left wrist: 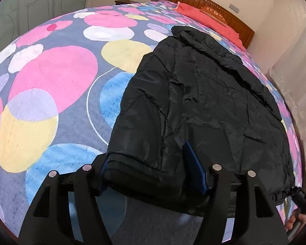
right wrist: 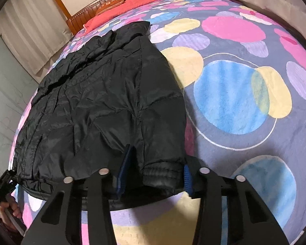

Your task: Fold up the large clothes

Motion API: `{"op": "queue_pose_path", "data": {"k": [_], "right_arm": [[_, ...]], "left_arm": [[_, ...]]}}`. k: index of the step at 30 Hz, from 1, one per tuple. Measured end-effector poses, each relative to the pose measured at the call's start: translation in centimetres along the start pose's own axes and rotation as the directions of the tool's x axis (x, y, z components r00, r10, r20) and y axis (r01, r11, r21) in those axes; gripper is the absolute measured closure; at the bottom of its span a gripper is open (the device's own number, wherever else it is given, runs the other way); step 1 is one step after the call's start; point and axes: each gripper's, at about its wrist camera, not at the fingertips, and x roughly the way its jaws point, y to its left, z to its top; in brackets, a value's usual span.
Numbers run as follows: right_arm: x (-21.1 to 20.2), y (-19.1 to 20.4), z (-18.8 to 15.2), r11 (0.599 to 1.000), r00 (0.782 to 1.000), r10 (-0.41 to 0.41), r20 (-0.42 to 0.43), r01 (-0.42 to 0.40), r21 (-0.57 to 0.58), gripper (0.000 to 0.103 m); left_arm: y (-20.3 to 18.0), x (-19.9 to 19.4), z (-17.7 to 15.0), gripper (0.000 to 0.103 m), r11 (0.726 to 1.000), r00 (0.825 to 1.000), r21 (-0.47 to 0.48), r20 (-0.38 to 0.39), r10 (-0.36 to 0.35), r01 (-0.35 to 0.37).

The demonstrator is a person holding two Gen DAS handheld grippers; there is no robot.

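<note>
Two grippers, left gripper [left wrist: 153,171] and right gripper [right wrist: 155,172], each clench a hem corner of the black puffer jacket [left wrist: 204,94] spread on the patterned bedspread [left wrist: 51,77]; likely poised for folding it upward.

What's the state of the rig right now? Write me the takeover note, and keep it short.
Left gripper: jaws closed on the near left corner of the black jacket.
Right gripper: jaws closed on the near right corner, where a ribbed cuff lies.
Jacket: spread flat on the patterned bedspread, collar toward the headboard, hem toward you.
Done: jacket laid out, both near corners gripped.
Left: no hem-to-collar fold yet. Probably lift both corners together, carry the hem up to the collar, set it down and release.
</note>
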Motion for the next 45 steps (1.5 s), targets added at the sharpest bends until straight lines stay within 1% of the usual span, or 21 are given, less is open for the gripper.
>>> {"op": "queue_pose_path", "data": {"k": [1,3,4,6,9,12,15,20,24,27,29,31,33,36,39,42,45], "right_arm": [[-0.1,0.1,0.0,1.0,1.0,0.001,0.002,0.0,-0.003,0.065],[-0.3,0.3,-0.1,1.0,1.0,0.004,0.009,-0.004,-0.01,0.071],[-0.4,0.3,0.0,1.0,1.0,0.008,0.011,-0.008,-0.011,0.073],[-0.7,0.4,0.0,1.0,1.0,0.024,0.015,-0.024,-0.009,0.079],[-1.1,0.3,0.1,0.999,0.999,0.045,0.018,-0.045,-0.01,0.084],[-1.6,0.1,0.0,0.997,0.997,0.073,0.02,-0.073,0.003,0.086],[-2.5,-0.2,-0.2,0.993,0.993,0.119,0.017,-0.119,0.02,0.087],[-3.9,-0.6,-1.0,0.989,0.989,0.149,0.005,-0.149,0.016,0.088],[-4.7,-1.4,-1.9,0.983,0.984,0.18,-0.005,-0.18,0.045,0.088],[-5.4,-1.5,-1.6,0.974,0.976,0.216,0.004,-0.216,0.064,0.089],[-5.8,-1.4,-1.0,0.966,0.968,0.249,0.015,-0.249,0.075,0.089],[-6.1,-1.0,-0.1,0.955,0.958,0.285,0.027,-0.286,0.076,0.089],[-6.5,-0.1,1.0,0.947,0.948,0.316,0.045,-0.318,0.053,0.09],[-7.0,1.5,2.9,0.935,0.933,0.352,0.071,-0.354,0.017,0.09],[-7.2,2.8,5.1,0.921,0.916,0.387,0.102,-0.389,-0.005,0.09],[-7.2,3.9,7.3,0.909,0.901,0.416,0.123,-0.417,-0.018,0.09],[-6.5,4.8,10.2,0.907,0.895,0.42,0.15,-0.421,-0.031,0.09]], "left_arm": [[-0.1,0.0,-0.1,0.046,1.0,1.0,0.01,0.004,0.007,-0.007],[-0.2,-0.1,-0.1,0.057,1.0,1.0,0.017,0.008,0.009,-0.009],[-0.1,-0.2,-0.2,0.061,1.0,1.0,0.011,0.01,0.001,-0.001],[0.2,-0.4,-0.2,0.071,1.0,1.0,-0.003,0.009,-0.016,0.017],[0.2,-0.9,-0.2,0.08,0.999,0.999,-0.001,0.017,-0.036,0.036],[0.1,-1.5,-0.3,0.085,0.999,0.999,0.005,0.023,-0.046,0.045],[0.2,-2.8,-0.4,0.087,0.997,0.997,0.0,0.03,-0.072,0.072],[0.4,-5.3,-1.2,0.089,0.995,0.994,0.02,0.038,-0.099,0.098],[0.9,-6.5,-1.8,0.089,0.993,0.993,-0.007,0.026,-0.117,0.117],[0.9,-7.5,-1.4,0.09,0.989,0.989,-0.028,0.036,-0.146,0.147],[0.6,-8.3,-0.6,0.09,0.984,0.983,-0.034,0.053,-0.175,0.177],[-0.1,-8.8,0.3,0.09,0.981,0.979,-0.014,0.076,-0.19,0.191],[-1.0,-9.4,1.3,0.09,0.981,0.975,0.015,0.103,-0.196,0.196],[-1.8,-9.7,2.8,0.09,0.977,0.969,0.035,0.124,-0.215,0.212],[-2.6,-9.7,5.1,0.09,0.971,0.96,0.037,0.143,-0.24,0.237],[-3.8,-9.3,8.2,0.09,0.965,0.952,0.038,0.158,-0.263,0.26],[-5.3,-8.5,10.9,0.09,0.966,0.949,0.077,0.182,-0.258,0.248]]}}
